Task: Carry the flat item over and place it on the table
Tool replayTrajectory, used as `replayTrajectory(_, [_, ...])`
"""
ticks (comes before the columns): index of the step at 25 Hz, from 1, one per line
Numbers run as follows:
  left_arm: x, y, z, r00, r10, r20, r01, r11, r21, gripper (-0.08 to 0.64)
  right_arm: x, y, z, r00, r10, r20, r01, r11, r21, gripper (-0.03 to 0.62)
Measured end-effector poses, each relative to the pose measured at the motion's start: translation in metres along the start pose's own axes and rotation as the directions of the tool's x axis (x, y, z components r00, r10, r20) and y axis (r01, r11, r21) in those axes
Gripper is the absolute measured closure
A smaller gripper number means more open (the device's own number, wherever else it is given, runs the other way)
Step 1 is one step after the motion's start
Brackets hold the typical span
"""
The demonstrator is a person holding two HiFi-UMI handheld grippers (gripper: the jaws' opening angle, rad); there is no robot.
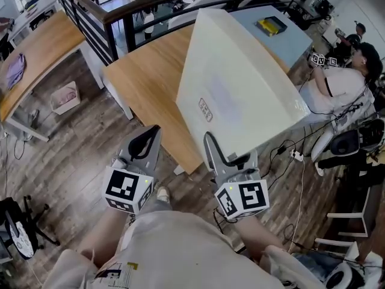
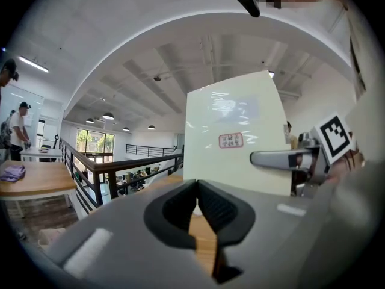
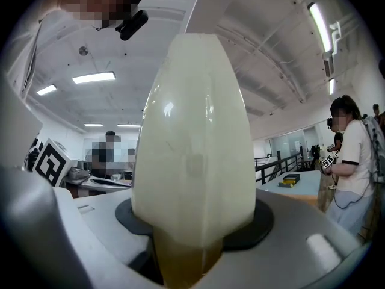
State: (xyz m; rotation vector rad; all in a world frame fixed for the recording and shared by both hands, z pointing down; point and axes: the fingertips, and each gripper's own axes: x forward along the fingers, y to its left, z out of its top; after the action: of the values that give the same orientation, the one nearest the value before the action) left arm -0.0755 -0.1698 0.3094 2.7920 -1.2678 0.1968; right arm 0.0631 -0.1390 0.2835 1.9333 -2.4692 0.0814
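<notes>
The right gripper (image 1: 210, 148) was clenched on the lower edge of the flat panel (image 1: 240, 89). Its dark pads pressed on both faces, and the panel's thickness kept the jaws partly apart. The panel was a large, pale cream rectangle with a glossy face and rounded edges. A small red-outlined label (image 1: 206, 109) sat near its lower left corner. It was held up on edge in the air, leaning away from the gripper toward one o'clock in the head view, and it covered the right part of the wooden table (image 1: 144, 80).

At nine o'clock from the right gripper, the left gripper (image 1: 146, 142) had its jaws closed together on nothing and stood just beside the panel without touching it.

The wooden table spread out toward eleven o'clock, with a black railing (image 1: 120, 14) behind it at twelve. Past the panel's top edge, at one o'clock, a pale blue table (image 1: 292, 41) carried a yellow-and-black box (image 1: 272, 24). A person in a white shirt (image 1: 337, 83) was at three o'clock.
</notes>
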Motion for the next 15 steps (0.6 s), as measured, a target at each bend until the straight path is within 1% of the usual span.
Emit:
replayTrajectory(8, [0.023,0.030,-0.005,1.000,0.003,-0.013,-0.004,1.000,-0.018,0.558,0.035,-0.003,-0.007,1.000,-0.008,-0.028,0.007,1.000,-0.005,0.316])
replayTrajectory(15, [0.044,0.029,-0.013,0.997,0.054,-0.048,-0.055,0.998,-0.024,0.558,0.045,-0.026,-0.013,0.999,0.024,-0.037,-0.024,1.000,0.001,0.316])
